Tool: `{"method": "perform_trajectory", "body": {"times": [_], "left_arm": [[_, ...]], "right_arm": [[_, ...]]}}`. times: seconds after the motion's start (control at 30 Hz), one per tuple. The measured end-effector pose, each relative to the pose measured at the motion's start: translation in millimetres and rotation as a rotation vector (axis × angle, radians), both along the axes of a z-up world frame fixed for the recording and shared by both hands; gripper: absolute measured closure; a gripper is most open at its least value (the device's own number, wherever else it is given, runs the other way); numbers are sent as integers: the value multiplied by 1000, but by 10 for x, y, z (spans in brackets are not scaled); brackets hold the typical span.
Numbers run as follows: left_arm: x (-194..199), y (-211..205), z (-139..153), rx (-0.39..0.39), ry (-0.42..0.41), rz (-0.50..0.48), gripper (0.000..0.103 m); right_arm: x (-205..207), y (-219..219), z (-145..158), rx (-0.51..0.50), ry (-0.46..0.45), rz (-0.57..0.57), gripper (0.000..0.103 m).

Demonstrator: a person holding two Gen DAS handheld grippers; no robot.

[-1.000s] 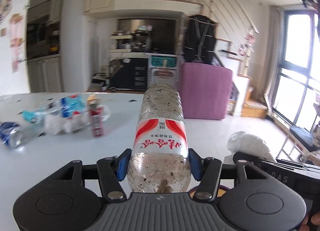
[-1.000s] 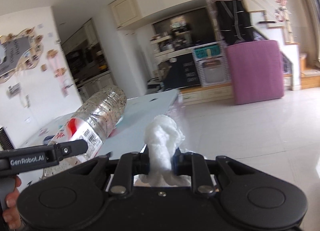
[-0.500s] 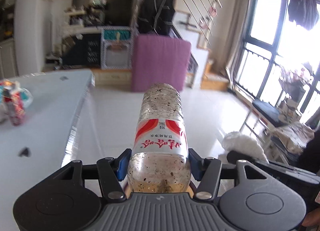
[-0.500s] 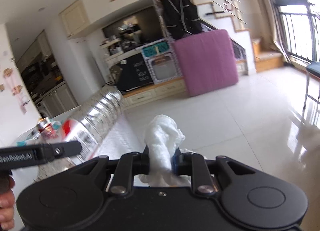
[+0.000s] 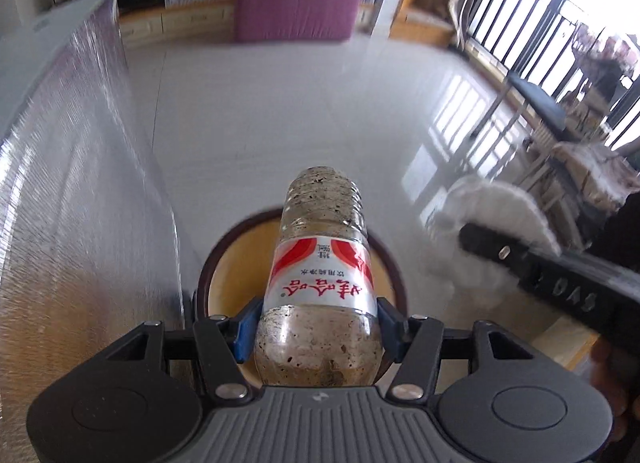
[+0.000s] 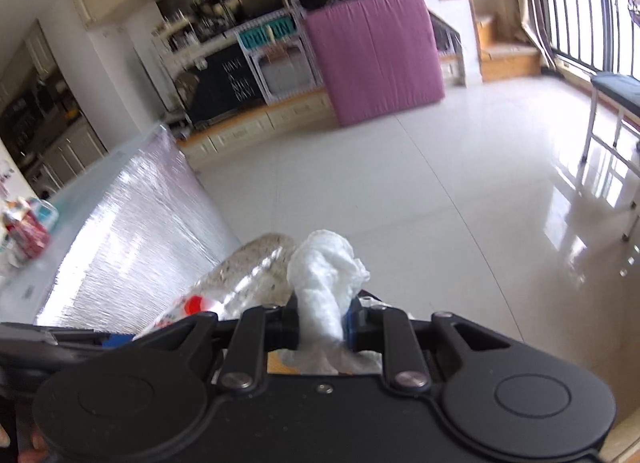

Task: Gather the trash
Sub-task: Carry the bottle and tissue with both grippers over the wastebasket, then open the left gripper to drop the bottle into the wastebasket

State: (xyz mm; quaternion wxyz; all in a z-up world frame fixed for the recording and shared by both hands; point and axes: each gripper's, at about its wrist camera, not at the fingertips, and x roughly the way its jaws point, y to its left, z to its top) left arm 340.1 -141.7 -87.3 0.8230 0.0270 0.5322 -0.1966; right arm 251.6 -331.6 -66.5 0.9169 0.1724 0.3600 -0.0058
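Left tongs (image 5: 318, 337) are clamped on the dirty plastic bottle (image 5: 320, 283), which now hangs right over a round brown bin (image 5: 216, 263) with a yellowish inside; only the left view shows that bin properly. Right tongs (image 6: 322, 323) pinch a crumpled white tissue (image 6: 324, 267). The right view still catches the red can (image 6: 24, 231) on the surface (image 6: 80, 187). A second ago both cameras faced the kitchen; they've tipped down toward the floor (image 5: 280, 103).
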Motion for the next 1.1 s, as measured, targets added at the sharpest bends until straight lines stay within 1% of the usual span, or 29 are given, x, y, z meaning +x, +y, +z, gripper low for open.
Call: {"method": "perform_trajectory", "body": {"times": [0.1,0.2,0.37,0.43,0.53,0.63,0.7,0.8,0.87,0.9,1.03,1.1], "left_arm": [[92,7,-311,60,83,-28,44],[146,-11,-602,149,142,-82,44],[247,-139,-926,298,178,-214,43],[257,-202,-1013,330,204,-284,43],[267,-290,-1102,335,235,-368,43],[299,-314,-1155,337,240,-401,43],[336,-329,-1185,331,249,-395,42],[421,-278,-1245,329,303,-382,41],[425,-271,-1281,346,322,-378,24],[425,-263,-1289,354,327,-381,22],[408,-240,-1190,327,330,-369,22],[394,-291,-1194,317,305,-353,26]], "right_arm": [[106,-16,-136,-4,46,-1,83],[208,-30,-271,-11,90,0,83],[319,11,-435,-32,147,18,83],[342,43,-481,-39,162,29,83],[378,74,-551,-48,182,42,83],[418,87,-590,-53,198,55,82],[446,97,-612,-54,206,63,82],[491,107,-629,-59,219,72,82],[503,108,-648,-58,227,76,82],[508,113,-659,-58,231,77,83],[567,117,-696,-60,250,87,82],[574,119,-729,-61,261,92,82]]}}
